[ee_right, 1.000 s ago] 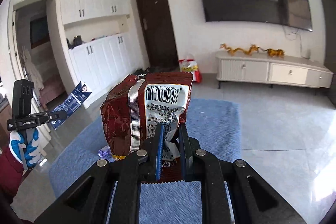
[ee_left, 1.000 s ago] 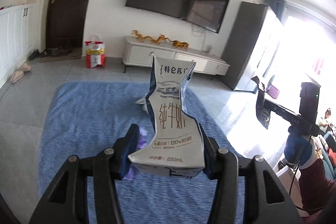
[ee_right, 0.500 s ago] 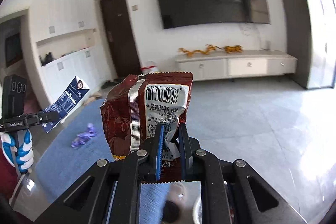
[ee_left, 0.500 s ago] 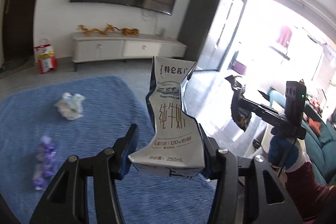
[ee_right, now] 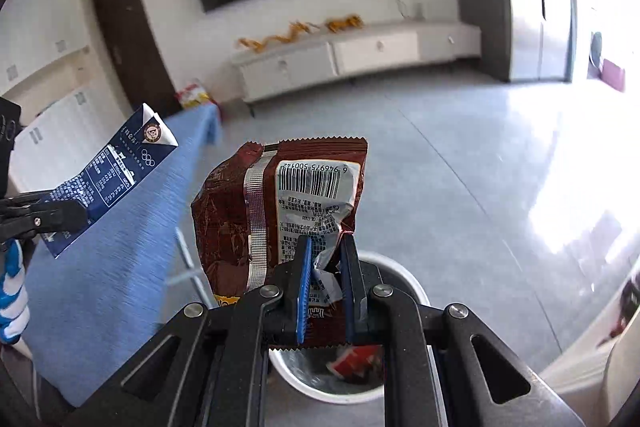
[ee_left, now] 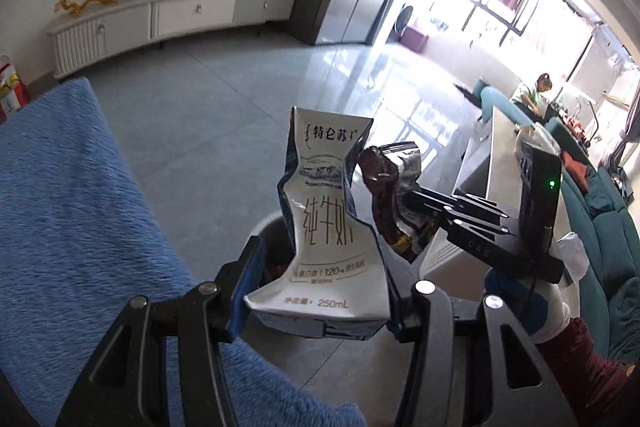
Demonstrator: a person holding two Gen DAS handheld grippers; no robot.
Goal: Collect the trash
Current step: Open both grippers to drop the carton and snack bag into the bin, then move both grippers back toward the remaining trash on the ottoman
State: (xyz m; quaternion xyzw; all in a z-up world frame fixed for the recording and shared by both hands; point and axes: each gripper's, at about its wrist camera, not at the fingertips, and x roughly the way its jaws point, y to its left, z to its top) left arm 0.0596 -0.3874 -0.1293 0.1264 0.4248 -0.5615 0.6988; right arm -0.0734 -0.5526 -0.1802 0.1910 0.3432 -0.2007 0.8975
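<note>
Left gripper (ee_left: 320,291) clamps the crushed milk carton (ee_left: 326,227); right gripper (ee_right: 325,279) pinches the brown snack bag (ee_right: 280,211), both seemingly above the white bin (ee_right: 400,269).

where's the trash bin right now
The trash bin sits on the grey floor directly below the right gripper and its snack wrapper, just right of the blue rug; in the left wrist view its rim peeks out behind the milk carton.

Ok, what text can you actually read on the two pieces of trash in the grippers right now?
"特仑苏": top of the milk carton.
"纯牛奶": carton middle.
"250mL": carton bottom.
"120": carton, small line; rest of that line too small.
"6 946975 500142": upside down by the barcode on the snack wrapper.
Wrapper fine print: unreadable.
</note>
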